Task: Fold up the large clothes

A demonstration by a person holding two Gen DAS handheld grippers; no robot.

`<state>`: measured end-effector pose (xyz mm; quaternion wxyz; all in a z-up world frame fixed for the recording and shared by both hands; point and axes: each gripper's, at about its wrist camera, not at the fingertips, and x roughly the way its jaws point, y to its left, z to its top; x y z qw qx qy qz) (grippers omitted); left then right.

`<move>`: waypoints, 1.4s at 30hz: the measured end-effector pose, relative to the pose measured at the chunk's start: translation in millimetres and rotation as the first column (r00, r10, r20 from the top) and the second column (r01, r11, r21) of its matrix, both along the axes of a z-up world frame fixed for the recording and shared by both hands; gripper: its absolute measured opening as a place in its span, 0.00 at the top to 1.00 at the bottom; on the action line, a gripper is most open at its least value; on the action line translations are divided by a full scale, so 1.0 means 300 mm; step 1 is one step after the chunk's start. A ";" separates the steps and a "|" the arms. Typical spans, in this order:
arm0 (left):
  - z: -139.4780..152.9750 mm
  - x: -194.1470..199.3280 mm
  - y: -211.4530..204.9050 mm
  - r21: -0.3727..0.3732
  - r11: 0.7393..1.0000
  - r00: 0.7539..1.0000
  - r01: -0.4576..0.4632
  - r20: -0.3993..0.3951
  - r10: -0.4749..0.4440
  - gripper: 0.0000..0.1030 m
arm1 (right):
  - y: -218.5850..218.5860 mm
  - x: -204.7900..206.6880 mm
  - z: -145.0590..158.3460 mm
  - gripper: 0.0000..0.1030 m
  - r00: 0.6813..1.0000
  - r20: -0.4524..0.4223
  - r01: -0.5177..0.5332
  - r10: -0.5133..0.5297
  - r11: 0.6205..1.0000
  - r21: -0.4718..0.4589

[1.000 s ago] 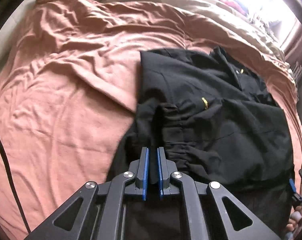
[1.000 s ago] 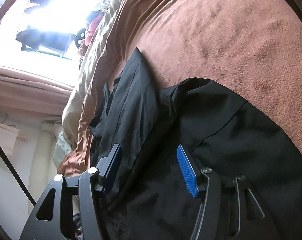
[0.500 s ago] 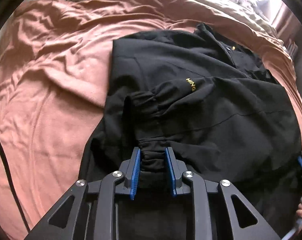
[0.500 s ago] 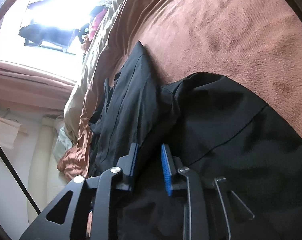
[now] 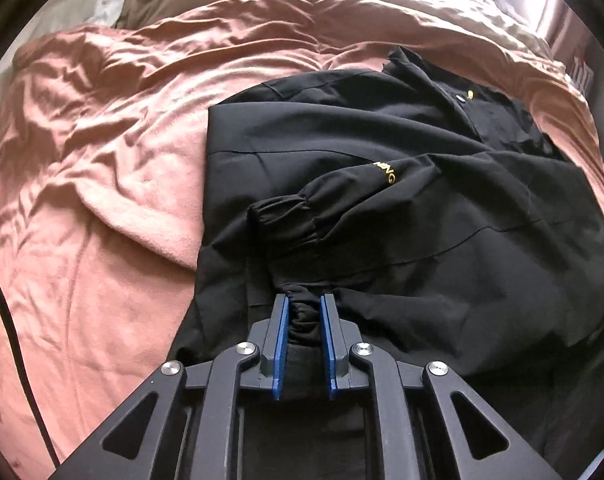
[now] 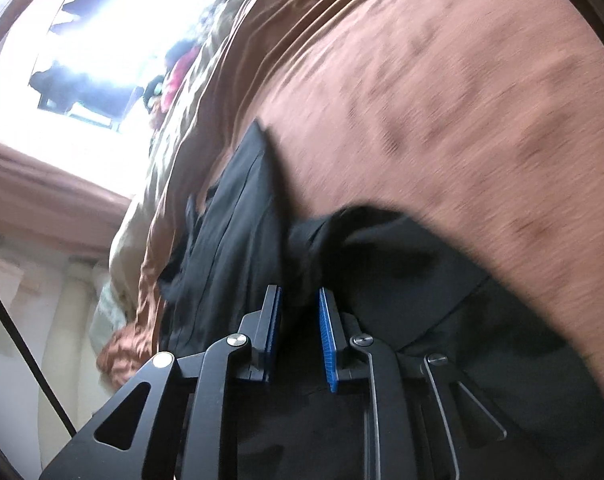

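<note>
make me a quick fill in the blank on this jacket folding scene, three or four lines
1. The black jacket lies on a ____ blanket.
2. The lettering on the jacket sleeve is ____.
3. The left gripper has its jaws closed on the gathered ____ of the jacket.
4. The pads on the right gripper are ____.

Missing words: pink; yellow; hem; blue

jacket [image 5: 441, 208]: black w/ yellow lettering on sleeve
blanket [image 5: 102, 168]: plain salmon-pink
duvet [image 5: 381, 12]: beige, far edge of bed
gripper pads [image 5: 281, 340]: blue, blk frame
</note>
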<state>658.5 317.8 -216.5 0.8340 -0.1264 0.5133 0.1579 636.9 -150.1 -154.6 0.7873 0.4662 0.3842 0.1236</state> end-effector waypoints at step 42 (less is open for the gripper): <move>0.258 -1.188 -0.077 -0.299 0.954 0.959 -0.026 0.262 0.109 0.42 | -0.329 -0.884 0.407 0.21 0.948 0.215 -0.149 0.235 0.924 -0.353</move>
